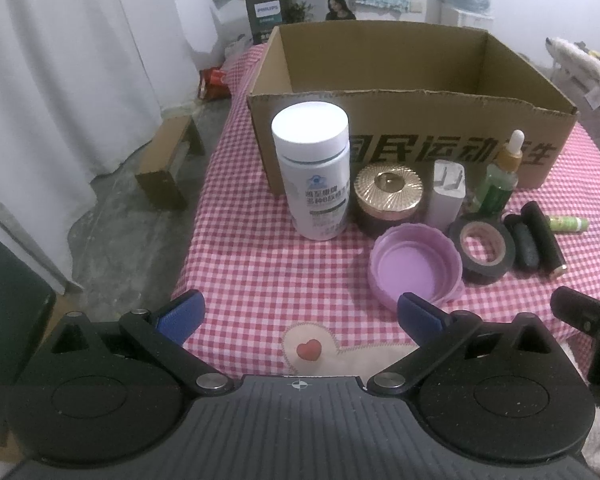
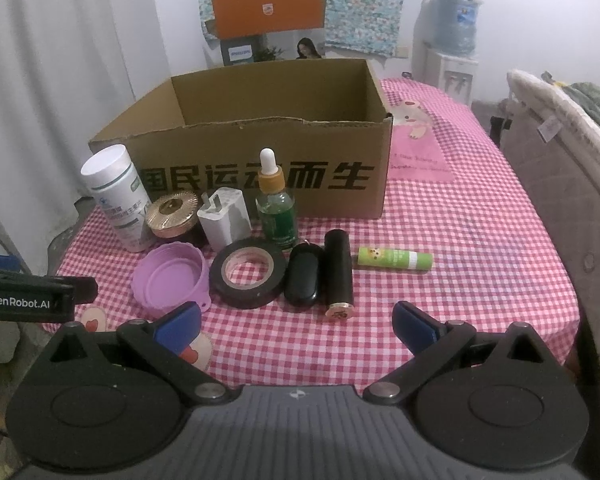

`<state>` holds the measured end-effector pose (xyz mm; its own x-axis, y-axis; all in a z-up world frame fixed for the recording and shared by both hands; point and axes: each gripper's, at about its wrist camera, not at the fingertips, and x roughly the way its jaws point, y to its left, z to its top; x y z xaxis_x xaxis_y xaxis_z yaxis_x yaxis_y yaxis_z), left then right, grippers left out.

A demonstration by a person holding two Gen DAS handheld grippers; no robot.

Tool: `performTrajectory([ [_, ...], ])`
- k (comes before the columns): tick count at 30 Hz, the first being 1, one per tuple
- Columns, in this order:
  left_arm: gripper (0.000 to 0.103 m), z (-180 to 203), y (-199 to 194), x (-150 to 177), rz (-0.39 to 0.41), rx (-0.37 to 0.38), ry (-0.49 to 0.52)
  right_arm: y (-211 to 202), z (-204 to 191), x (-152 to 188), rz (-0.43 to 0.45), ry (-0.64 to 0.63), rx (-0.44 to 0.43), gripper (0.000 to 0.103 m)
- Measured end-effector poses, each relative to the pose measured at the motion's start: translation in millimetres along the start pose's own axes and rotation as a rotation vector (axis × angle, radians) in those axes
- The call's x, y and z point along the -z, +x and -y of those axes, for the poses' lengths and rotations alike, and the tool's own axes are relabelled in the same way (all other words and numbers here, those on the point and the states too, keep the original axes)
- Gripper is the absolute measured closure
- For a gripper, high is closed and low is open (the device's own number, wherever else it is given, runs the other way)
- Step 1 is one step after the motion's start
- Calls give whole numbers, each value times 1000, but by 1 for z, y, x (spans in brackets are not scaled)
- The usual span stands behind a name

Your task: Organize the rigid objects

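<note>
Both tongs, left and right, gape wide and empty above the checked surface. At twelve o'clock stands the box (open-topped), with bottle, jar, tape and lid in front.

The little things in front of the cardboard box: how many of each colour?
White: 2, the pill bottle and charger plug
Black: 3, the tape roll, oval case and black tube
Green: 2, the dropper bottle and glue stick
Purple: 1, lid
Gold: 1, jar
Total: 9

Home room: gingham tablecloth, white curtain, water dispenser.
</note>
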<state>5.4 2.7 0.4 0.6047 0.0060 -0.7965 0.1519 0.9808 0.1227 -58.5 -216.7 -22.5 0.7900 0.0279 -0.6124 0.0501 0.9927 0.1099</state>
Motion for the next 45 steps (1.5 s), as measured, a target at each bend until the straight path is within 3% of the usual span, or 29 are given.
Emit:
performTrajectory([
  [34,0,-4,3,-4,-11,-12,5,8,-2,-8,-8,-2,2,0],
  [45,0,19,-2,-17,76,108,104,0,4,-2,15,-15,132,0],
])
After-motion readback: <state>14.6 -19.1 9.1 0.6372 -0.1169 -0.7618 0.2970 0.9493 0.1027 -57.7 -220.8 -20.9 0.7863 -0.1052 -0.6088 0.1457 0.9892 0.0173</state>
